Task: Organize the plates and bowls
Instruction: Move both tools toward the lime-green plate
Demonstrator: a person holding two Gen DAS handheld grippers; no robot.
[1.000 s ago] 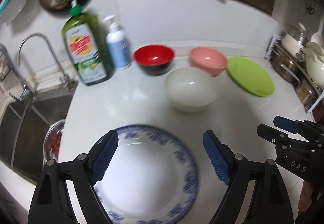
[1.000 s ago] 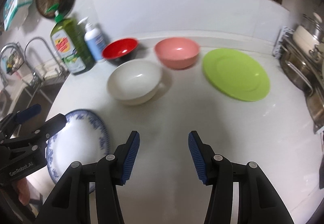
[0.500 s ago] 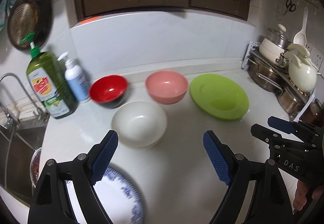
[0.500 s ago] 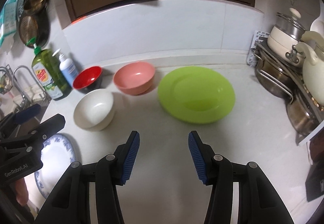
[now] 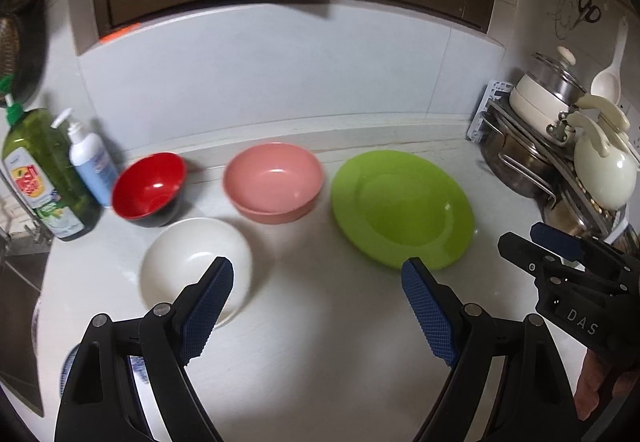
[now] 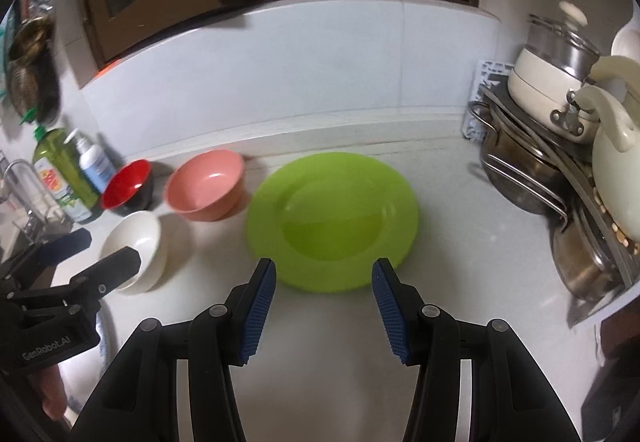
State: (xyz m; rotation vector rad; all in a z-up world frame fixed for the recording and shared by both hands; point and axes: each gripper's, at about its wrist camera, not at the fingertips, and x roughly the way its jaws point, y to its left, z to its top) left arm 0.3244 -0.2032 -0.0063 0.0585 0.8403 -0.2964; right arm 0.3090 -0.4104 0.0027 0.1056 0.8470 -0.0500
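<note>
While both hand-held grippers hang over the white tabletop [image 5: 320,342] with nothing between their blue pads, the dishes sit in a loose row across the middle of each view. At the far left of the left wrist view a green soap bottle [image 5: 42,178] and a white pump bottle [image 5: 90,162] stand side by side against the wall. Just right of them is the red bowl [image 5: 149,188], and below it, nearer the camera, the white bowl [image 5: 188,262], partly covered by the left hand-held gripper [image 5: 316,306], whose jaws are spread wide. Low at the left edge, behind that gripper's black arm, a sliver of a blue-patterned plate [image 5: 136,366] shows. The pink bowl [image 5: 274,180] sits at centre, apart from the red one, and the green plate [image 5: 402,208] lies flat just right of it. In the right wrist view the right hand-held gripper [image 6: 323,302] is likewise spread apart and empty, its tips at the near rim of the green plate [image 6: 332,226], with the pink bowl [image 6: 206,184], red bowl [image 6: 127,188] and white bowl [image 6: 138,246] off to the left. Stacked metal pots [image 6: 532,170] and a cream kettle [image 6: 616,178] crowd the right edge.
</note>
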